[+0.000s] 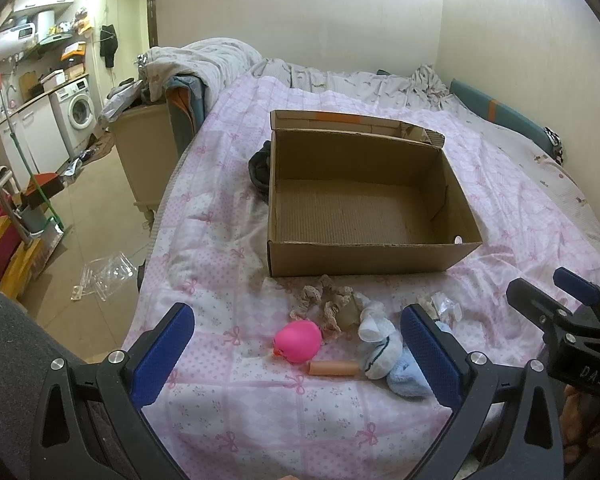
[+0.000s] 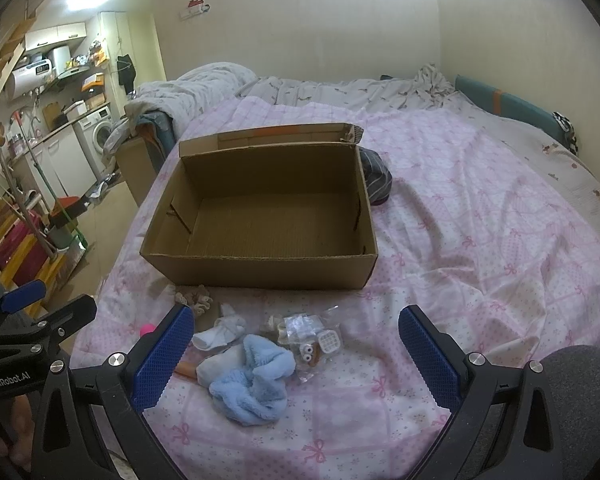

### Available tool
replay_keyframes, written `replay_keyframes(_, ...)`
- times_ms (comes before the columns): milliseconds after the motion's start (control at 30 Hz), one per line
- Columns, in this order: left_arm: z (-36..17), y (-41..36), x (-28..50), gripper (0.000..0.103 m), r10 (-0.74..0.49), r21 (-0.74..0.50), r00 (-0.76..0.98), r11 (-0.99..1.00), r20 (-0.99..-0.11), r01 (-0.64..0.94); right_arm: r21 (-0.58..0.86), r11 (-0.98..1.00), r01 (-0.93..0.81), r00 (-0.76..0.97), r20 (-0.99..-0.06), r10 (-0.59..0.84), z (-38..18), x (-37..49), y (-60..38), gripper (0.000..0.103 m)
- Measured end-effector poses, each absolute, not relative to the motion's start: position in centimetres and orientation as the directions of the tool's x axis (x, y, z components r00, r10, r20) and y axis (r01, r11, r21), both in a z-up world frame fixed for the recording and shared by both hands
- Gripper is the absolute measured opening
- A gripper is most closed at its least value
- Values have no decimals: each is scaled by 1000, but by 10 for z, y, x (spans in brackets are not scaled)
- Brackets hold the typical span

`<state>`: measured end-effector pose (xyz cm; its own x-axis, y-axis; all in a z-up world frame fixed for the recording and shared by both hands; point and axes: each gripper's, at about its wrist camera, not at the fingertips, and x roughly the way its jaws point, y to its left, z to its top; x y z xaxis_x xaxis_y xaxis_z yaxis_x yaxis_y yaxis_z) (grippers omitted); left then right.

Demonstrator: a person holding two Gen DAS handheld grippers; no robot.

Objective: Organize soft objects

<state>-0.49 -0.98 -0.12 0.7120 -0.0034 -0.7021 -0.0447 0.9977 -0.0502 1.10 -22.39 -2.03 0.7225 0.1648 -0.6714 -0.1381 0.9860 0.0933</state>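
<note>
Left gripper (image 1: 298, 354): jaws wide open, holding nothing, pink toy (image 1: 298, 340) on the bed between them
Right gripper (image 2: 296, 360): jaws wide open, blue sock (image 2: 252, 384) between them
Box (image 2: 260, 268): on the bed (image 2: 480, 240), behind the toys

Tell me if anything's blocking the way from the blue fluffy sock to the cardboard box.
Partly. A clear plastic packet and a white sock lie on the bedspread between the blue fluffy sock and the cardboard box. The box is open and looks empty, so lifting the sock over them should clear the way.

Cream walls (image 1: 340, 20), tiled floor (image 1: 100, 208), washing machine (image 1: 78, 114).
</note>
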Motion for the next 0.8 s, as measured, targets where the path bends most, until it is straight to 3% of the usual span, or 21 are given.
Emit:
replay_keyframes(433,11,3,8,103,-17,-70,655,996,-755,-55,154,976,-153,700,-680,217,-12,23,-230,103)
replay_keyframes(633,-9,20,51,103,-3,-67,506,992,-862,-107,218,965,-149,633,-728,262,-17,52,-240,103)
replay_keyframes(800,-31,28,85,103,-82,-133,357,984,-931,-120,247,965,-84,597,-763,247,-39,63,-249,103)
